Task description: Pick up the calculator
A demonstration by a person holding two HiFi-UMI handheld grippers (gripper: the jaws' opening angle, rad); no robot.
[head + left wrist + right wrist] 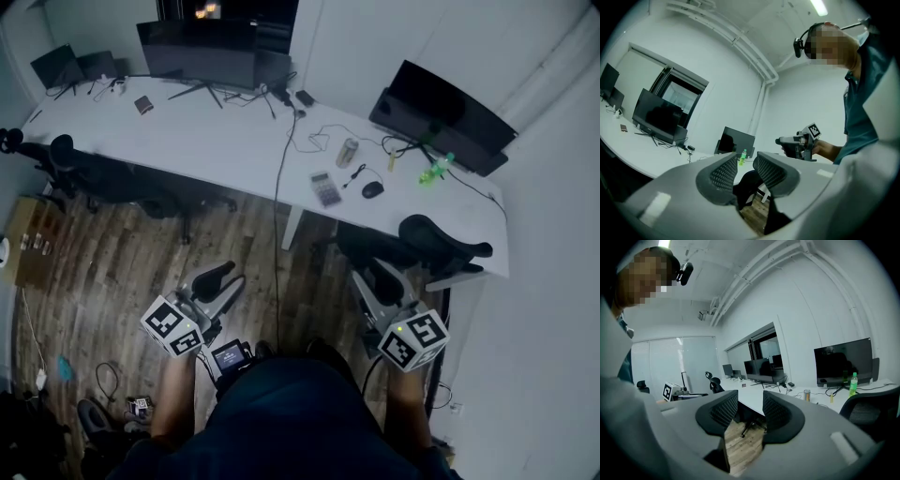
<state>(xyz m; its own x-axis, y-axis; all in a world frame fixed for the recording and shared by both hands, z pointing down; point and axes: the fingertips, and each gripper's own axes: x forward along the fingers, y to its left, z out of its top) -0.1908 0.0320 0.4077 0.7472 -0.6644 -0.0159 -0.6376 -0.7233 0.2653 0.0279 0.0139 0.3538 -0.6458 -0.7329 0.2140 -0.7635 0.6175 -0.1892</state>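
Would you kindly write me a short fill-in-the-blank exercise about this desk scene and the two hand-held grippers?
1. The calculator lies flat on the white ___.
2. In the head view, the black mouse lies to the calculator's ___.
3. The bottle by the monitor is ___.
4. The left hand-held gripper and the right hand-held gripper, jaws apart, hold ___.
Missing words: desk; right; green; nothing.

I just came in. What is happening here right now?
A person is some way back from the long white desk, holding a tool in each hand. The left tool and the right tool both have their jaws apart, with nothing between them. The calculator lies untouched on the desk, near a can and a mouse.
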